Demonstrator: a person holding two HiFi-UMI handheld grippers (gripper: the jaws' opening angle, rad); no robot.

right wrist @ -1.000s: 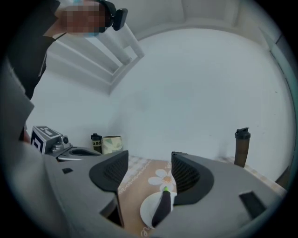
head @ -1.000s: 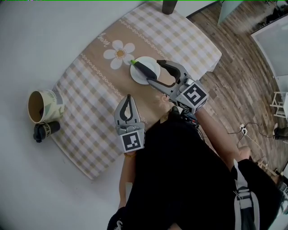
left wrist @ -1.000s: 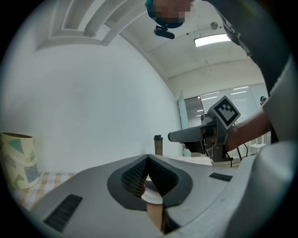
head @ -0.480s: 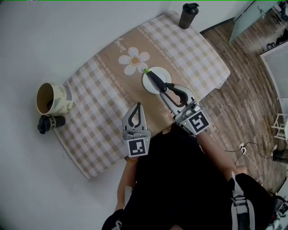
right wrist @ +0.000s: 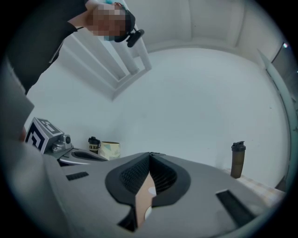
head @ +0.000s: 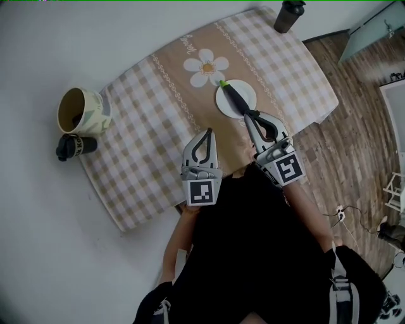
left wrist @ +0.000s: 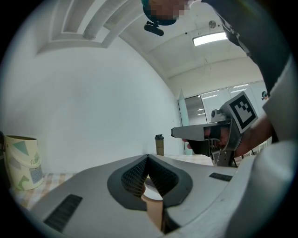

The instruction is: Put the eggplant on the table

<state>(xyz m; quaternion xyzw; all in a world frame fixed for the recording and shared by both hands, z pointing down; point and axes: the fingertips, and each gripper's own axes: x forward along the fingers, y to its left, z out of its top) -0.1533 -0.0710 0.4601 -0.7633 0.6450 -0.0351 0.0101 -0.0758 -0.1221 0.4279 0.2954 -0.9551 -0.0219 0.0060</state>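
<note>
Two shut grippers, with the eggplant on its plate at the right one's tips.

Lying slantwise on the white plate [head: 247, 92], the eggplant [head: 235, 97] points its green stem away from the person, and its dark near end reaches the plate's near rim. The right gripper [head: 248, 114] sits at that end; its jaws have just closed tip to tip and its own view shows nothing between them. Whether the tips touch the eggplant cannot be told. The left gripper [head: 209, 131], jaws also together and empty, rests beside it over the table [head: 136, 171]. A checked cloth [head: 285, 69] runs bare leftward to a cup [head: 81, 111] and black bottle [head: 74, 146] at the far left corner. To the right the table edge drops to the wooden floor [head: 354, 126], with a shaker bottle [head: 288, 14] at the far right corner.
</note>
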